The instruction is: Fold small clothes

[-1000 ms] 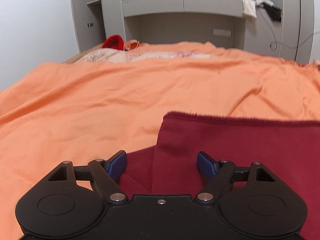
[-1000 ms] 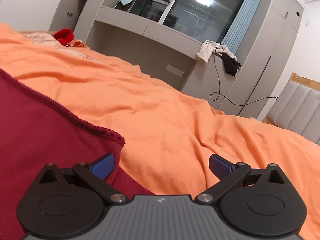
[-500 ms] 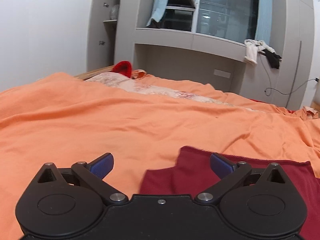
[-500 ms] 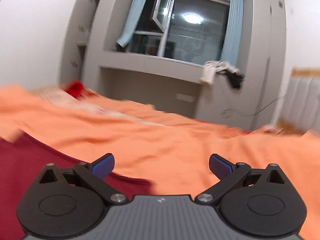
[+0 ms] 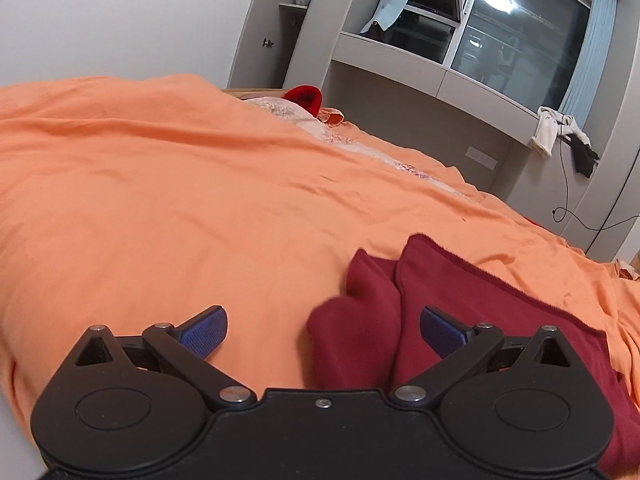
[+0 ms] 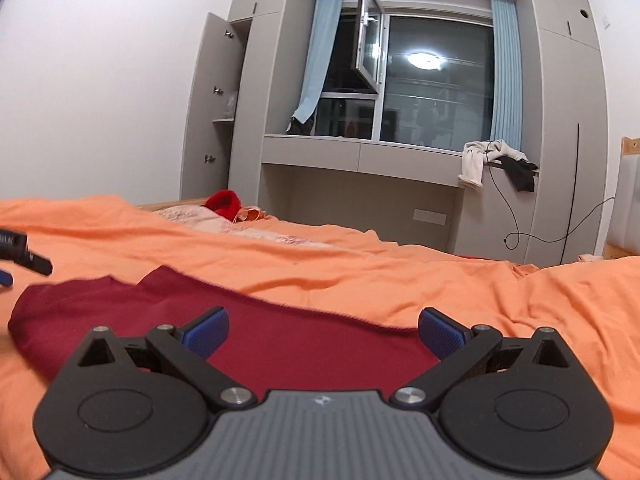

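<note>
Moved since a second ago: both grippers drawn back and lifted off the dark red garment (image 6: pixel 280 344); left jaws wider now than then; more of the room in view.
Left gripper (image 5: pixel 322 330): jaws spread wide, nothing between them; blue pads (image 5: pixel 204 330) clear of any cloth, hovering over the garment's left edge.
Right gripper (image 6: pixel 323 330): jaws spread wide, nothing held; hovering over the garment's middle.
Dark red garment (image 5: pixel 460 320): lying flat on the orange bedspread (image 5: pixel 180 200), folded over itself, with a bunched flap at its left end and a raw hem along its far edge.
Orange bedspread (image 6: pixel 460 280): wrinkled, under and all round the garment.
Bright red cloth (image 6: pixel 223 203): well beyond the garment, at the far edge of the bed.
Pale and black clothes (image 6: pixel 496 162): far beyond the garment, draped off the window ledge, a cable hanging beside them.
Left gripper seen from right wrist (image 6: pixel 16 254): at the garment's left end, blurred.
</note>
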{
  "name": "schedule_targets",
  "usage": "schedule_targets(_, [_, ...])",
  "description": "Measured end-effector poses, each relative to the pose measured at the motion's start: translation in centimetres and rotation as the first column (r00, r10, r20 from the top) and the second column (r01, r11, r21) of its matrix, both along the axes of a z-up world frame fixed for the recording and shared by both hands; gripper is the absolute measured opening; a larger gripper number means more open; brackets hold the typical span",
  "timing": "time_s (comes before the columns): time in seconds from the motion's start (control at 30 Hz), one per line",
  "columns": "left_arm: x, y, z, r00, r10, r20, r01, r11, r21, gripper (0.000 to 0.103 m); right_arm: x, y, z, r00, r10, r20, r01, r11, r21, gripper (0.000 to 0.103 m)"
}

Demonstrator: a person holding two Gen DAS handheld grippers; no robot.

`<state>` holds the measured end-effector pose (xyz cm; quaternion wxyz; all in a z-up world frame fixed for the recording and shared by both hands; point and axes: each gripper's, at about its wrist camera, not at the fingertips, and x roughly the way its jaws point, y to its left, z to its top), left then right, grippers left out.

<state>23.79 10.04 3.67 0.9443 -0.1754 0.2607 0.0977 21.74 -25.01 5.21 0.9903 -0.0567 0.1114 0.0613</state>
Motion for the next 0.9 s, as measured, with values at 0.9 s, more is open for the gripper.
schedule_targets(0.9, [-3.9,-3.7,-2.6,0.988,-0.154,0.004,0.154,0.985,-0.072,0.102,0.3,4.1,-5.5,0.997,0.013,-0.073,-0.020,0.995,-0.095,0.103])
